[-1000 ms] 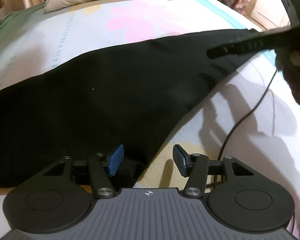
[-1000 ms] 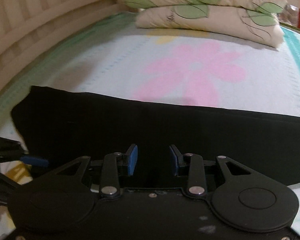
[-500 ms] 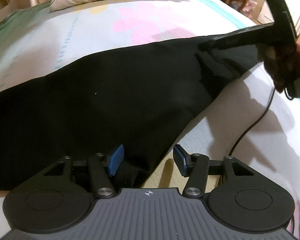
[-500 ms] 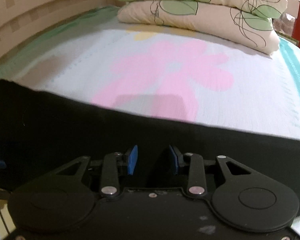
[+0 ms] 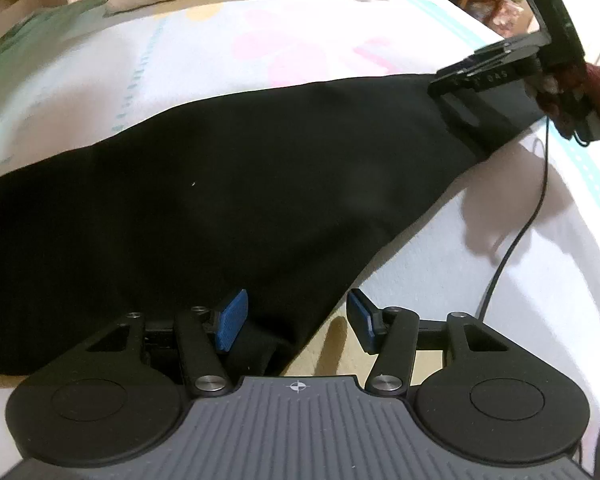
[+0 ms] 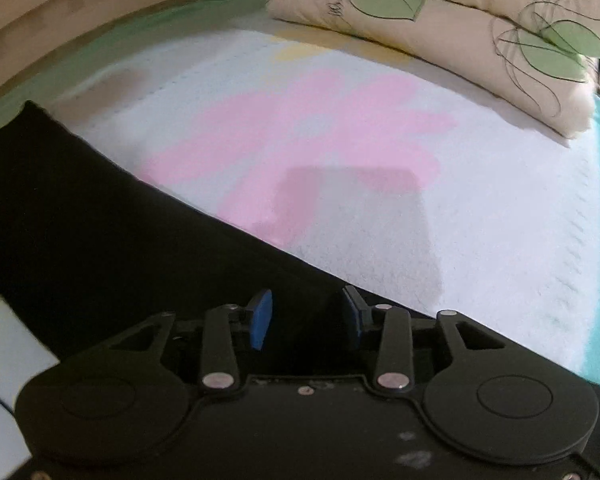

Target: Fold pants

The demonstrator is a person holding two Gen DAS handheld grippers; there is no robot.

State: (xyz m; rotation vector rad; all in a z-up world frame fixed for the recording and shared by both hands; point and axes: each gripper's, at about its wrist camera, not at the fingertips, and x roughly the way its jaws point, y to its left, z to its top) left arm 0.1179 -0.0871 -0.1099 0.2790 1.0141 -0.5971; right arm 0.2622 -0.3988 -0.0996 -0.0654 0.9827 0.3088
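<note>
The pants [image 5: 228, 200] are lying lengthwise across the bed [image 5: 520, 260]. The left claw [image 5: 296, 320] is sitting released at one corner; the right claw [image 6: 306, 316] is hovering released over the far end.

A bed [image 5: 100, 92] with a white sheet printed with a pink flower carries black pants [image 5: 220, 208] spread flat — two leaf-print pillows [image 6: 480, 40] stacked at its head, a thin cable [image 5: 512, 240] trailing across.

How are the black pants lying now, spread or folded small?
Spread: the black pants lie long and flat across the bed, no compact fold.
</note>
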